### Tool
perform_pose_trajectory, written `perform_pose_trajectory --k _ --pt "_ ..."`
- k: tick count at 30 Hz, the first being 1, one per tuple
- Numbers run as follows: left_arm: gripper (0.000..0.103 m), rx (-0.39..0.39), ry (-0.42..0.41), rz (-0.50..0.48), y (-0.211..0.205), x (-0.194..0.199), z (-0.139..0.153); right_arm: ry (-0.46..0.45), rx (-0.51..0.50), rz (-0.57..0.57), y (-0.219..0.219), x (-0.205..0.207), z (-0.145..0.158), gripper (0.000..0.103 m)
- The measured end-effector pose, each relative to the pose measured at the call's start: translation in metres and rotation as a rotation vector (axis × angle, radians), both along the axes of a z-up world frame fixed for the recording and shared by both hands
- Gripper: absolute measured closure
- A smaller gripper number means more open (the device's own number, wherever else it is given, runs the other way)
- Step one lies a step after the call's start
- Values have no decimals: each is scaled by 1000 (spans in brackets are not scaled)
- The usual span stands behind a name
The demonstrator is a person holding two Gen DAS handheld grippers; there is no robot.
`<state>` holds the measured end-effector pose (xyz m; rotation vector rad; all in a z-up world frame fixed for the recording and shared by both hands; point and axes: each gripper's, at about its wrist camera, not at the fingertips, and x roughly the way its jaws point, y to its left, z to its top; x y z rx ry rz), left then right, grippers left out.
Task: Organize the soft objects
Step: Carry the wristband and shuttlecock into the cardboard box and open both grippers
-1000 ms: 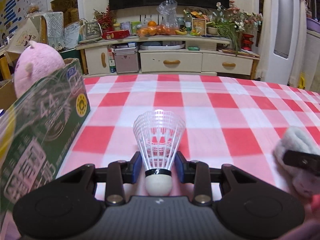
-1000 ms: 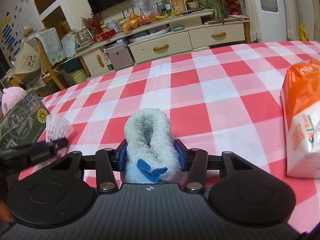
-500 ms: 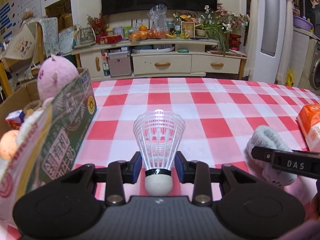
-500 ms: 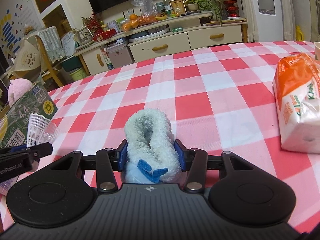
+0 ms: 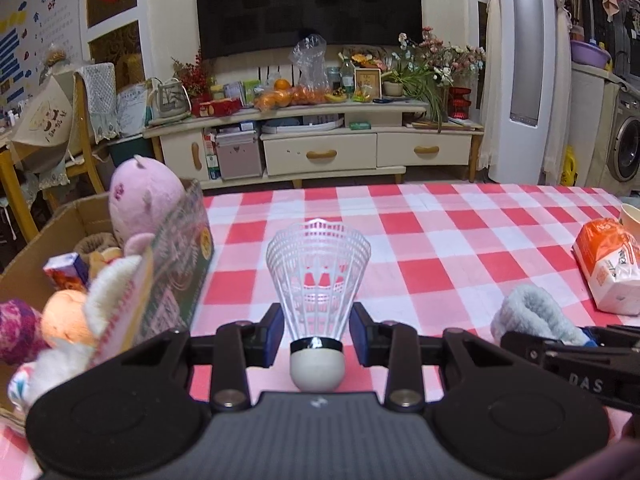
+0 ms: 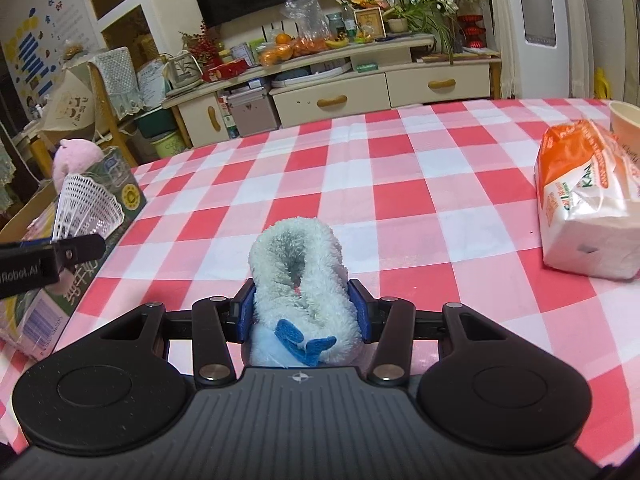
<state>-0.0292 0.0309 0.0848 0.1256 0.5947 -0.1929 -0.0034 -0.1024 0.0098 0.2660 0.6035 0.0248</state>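
Observation:
My left gripper (image 5: 317,334) is shut on a white plastic shuttlecock (image 5: 318,280), held upright above the red checked tablecloth (image 5: 440,240). My right gripper (image 6: 302,314) is shut on a fluffy pale blue-white soft toy (image 6: 298,276) with a blue felt tail. The toy also shows in the left wrist view (image 5: 532,314), low on the right. A cardboard box (image 5: 60,224) at the left table edge holds a pink plush (image 5: 142,196) and several other soft toys. The shuttlecock also shows at the left of the right wrist view (image 6: 86,210), beside the box (image 6: 116,184).
An orange-and-white tissue pack (image 6: 584,196) lies on the right of the table, with a paper cup (image 6: 626,118) behind it. A TV cabinet (image 5: 320,140) with clutter stands beyond the far table edge. A chair (image 5: 80,120) stands behind the box.
Both grippers have risen and pulled back, keeping their holds. The box's inside and the tissue pack have come into the left wrist view.

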Motion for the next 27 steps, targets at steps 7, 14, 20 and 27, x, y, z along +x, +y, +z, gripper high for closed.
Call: perform_pose_trajectory --k 7,14,20,27 --pt "69 1 -45 7 11 -4 15 -21 -39 16 16 -11 10 45" --pt "69 -14 -81 5 25 -9 30 -36 -62 42 33 -15 18 45" --pt "69 -39 -99 16 44 -11 42 -60 -71 81 52 -14 30 45" --pt "69 -54 -118 56 72 -8 51 -103 -94 135 82 -9 50 45"
